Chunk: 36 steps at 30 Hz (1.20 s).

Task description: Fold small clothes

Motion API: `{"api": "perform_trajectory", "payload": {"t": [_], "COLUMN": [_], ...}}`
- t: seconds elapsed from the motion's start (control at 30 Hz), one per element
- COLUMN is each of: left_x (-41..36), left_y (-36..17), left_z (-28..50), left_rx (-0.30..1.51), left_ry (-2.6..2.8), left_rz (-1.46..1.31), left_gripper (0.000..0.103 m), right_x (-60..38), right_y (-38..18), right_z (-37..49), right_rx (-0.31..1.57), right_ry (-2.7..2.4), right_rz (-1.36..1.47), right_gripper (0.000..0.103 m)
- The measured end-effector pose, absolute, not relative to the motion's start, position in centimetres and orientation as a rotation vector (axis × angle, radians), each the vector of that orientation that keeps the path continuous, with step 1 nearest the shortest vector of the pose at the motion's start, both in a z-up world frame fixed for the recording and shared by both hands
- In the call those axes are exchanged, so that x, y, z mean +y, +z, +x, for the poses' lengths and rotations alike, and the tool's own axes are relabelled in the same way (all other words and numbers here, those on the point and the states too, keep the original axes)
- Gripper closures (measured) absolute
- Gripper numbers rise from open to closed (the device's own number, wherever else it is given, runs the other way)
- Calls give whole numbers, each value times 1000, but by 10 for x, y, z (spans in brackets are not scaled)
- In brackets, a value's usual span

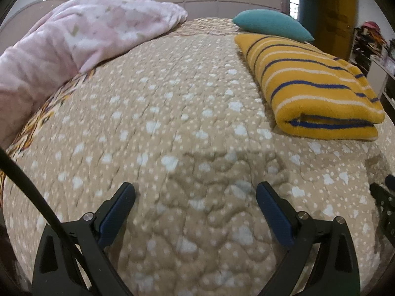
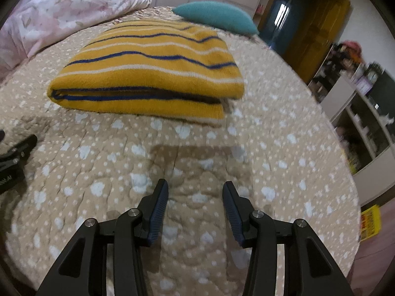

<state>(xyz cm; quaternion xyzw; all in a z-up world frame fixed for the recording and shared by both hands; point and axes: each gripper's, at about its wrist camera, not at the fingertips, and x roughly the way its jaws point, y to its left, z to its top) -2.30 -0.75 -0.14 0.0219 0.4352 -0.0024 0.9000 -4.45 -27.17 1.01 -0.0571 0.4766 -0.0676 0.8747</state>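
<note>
A yellow garment with blue and white stripes (image 1: pixel 313 83) lies folded in a flat rectangle on the beige spotted bedspread (image 1: pixel 172 123). It sits at the right in the left wrist view and at the upper middle in the right wrist view (image 2: pixel 150 66). My left gripper (image 1: pixel 195 192) is open wide and empty, above bare bedspread to the left of the garment. My right gripper (image 2: pixel 195 190) is open and empty, above the bedspread (image 2: pixel 222 153) in front of the garment's folded edge. The left gripper's tip shows at the left edge of the right wrist view (image 2: pixel 17 150).
A pink floral blanket (image 1: pixel 74 39) is heaped along the bed's left side. A teal cushion (image 1: pixel 271 23) lies behind the garment. Shelves with clutter (image 2: pixel 358 103) and a yellow door (image 2: pixel 311 37) stand to the right, past the bed's edge.
</note>
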Motion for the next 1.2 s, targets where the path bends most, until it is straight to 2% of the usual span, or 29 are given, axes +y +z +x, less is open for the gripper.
{"api": "perform_trajectory", "payload": {"t": [0.27,0.4,0.5,0.67,0.7,0.73,0.8,1.0,1.13,1.2], "left_x": [-3,7,10,-2,-5,-7,-10,-12,-10,-10], "left_y": [0,-2,-3,-3,-3,-3,-3,-2,-3,-4], "left_z": [-18,-11,-9,-13,-15,-16,-19,-30,-35,-36], "left_rx": [1047,1088,1087,1083,1083,1080,1068,1038,1017,1000], "left_ry": [-15,-72,-82,-48,-44,-43,-44,-61,-93,-93], "left_rz": [-4,-29,-5,10,9,8,8,12,14,22], "left_gripper": [0,0,0,0,0,0,0,0,0,0], "right_x": [-292,-302,-324,-320,-314,-312,-282,-281,-289,-289], "right_y": [7,11,30,69,75,80,82,37,41,59], "right_z": [-58,-66,-58,-19,-10,5,16,57,42,40], "right_rx": [990,964,922,841,824,803,793,940,987,949], "right_ry": [-122,-70,-1,46,68,92,107,69,60,58], "right_rz": [-90,43,136,104,102,97,92,186,158,161], "right_gripper": [48,46,46,47,52,63,71,73,72,72]}}
